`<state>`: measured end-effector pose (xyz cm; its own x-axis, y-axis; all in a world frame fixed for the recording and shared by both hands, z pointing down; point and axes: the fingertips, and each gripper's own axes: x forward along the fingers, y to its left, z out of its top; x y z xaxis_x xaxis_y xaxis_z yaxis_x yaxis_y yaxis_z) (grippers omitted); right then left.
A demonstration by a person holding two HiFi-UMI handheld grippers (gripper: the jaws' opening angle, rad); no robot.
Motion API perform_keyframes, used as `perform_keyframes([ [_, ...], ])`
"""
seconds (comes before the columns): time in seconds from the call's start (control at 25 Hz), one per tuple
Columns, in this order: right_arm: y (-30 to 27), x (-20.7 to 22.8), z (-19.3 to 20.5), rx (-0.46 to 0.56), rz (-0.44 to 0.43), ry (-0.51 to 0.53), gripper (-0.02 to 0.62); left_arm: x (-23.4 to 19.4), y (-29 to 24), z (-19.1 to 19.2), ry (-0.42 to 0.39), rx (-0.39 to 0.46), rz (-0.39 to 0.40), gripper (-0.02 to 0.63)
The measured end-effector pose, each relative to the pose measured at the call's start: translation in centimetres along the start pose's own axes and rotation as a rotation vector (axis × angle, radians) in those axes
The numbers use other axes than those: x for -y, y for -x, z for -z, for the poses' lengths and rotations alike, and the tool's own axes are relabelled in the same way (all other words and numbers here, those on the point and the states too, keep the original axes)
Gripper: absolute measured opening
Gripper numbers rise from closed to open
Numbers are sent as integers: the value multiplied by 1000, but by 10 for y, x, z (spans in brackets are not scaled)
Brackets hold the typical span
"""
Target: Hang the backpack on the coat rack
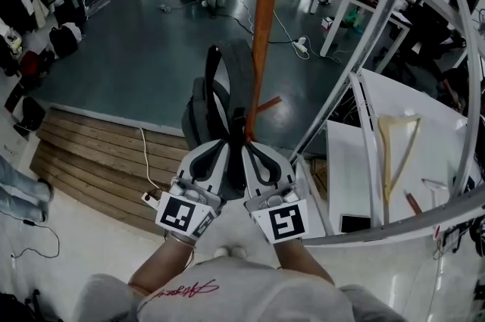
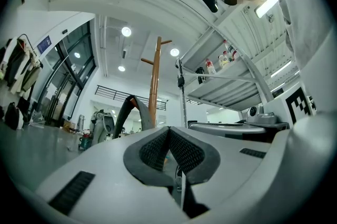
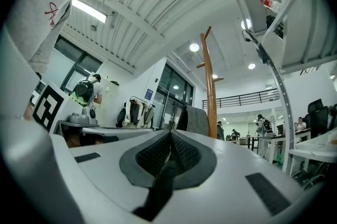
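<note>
Currently: grey backpack [image 1: 203,110], held up over the dark floor [image 1: 129,48], just left of the wooden coat rack [image 1: 265,17] pole. Right gripper [image 1: 247,145], jaws pinching a dark strap [image 3: 158,186] of the bag. Left gripper [image 1: 223,146], jaws pressed together at the bag's top, nothing made out between them. To the right, white table [image 1: 341,161] bearing a wooden hanger [image 1: 394,154].

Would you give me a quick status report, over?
Left gripper shut; right gripper shut on strap. Backpack at rack, not hung. Nothing in the way.
</note>
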<state>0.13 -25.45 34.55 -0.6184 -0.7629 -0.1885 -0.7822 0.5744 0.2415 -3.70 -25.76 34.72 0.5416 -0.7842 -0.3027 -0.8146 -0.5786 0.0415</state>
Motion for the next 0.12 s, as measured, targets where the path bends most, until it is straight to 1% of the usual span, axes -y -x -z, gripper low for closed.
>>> perform_keyframes([
  [0.12, 0, 1, -1, 8, 0, 1, 20, 1, -2, 0, -2, 0, 4, 18],
])
